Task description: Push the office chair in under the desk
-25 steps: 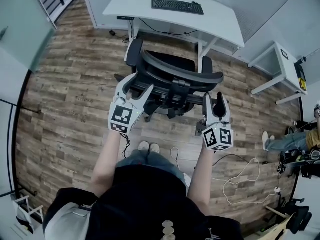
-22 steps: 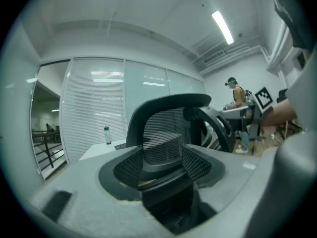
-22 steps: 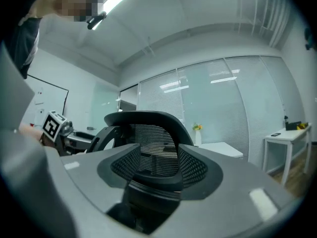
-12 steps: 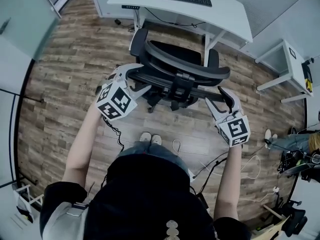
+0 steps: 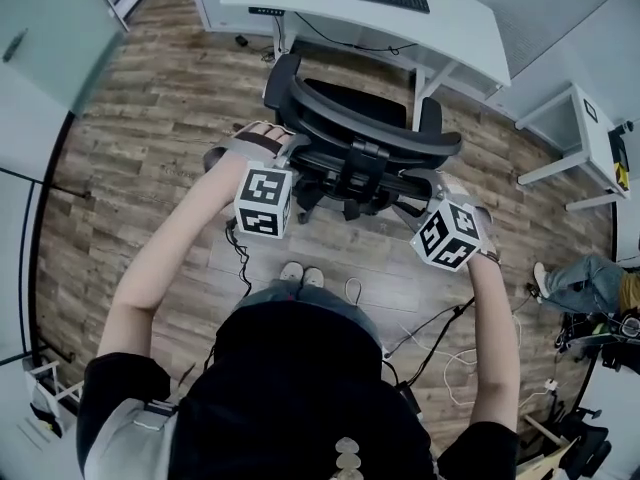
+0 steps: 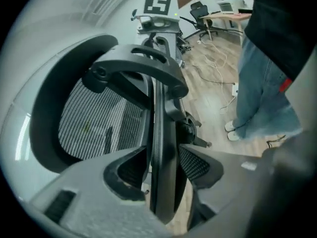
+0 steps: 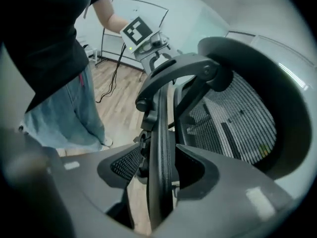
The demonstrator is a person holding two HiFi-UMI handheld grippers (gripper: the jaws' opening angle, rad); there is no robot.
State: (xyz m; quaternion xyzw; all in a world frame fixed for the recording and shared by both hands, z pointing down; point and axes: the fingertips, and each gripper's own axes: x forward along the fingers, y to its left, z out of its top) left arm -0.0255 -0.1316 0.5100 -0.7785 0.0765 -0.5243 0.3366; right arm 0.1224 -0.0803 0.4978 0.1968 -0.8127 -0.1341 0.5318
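While the office chair (image 5: 345,103) is being taken by its backrest from behind, the hold should be made firm before any push is given. At the chair's left end, the left gripper (image 5: 262,140) is seen with its fingers (image 6: 200,165) closing on the backrest rim (image 5: 380,140), which lies between them and appears to be touched on both sides. At the chair's right end, the same rim is pinched between the fingers (image 7: 124,165) of the right gripper (image 5: 432,183).

Both ends are best driven forward together and level, so that the chair is rolled straight and not swung aside. The armrests (image 5: 283,73) may have to be steered between the desk legs (image 5: 422,78).

Just beyond the chair the desk (image 5: 400,23) is found, and the seat is not yet tucked under it.

A second ago the grippers were pointed forward from behind the chair. They have since been turned inward to face each other across the backrest.
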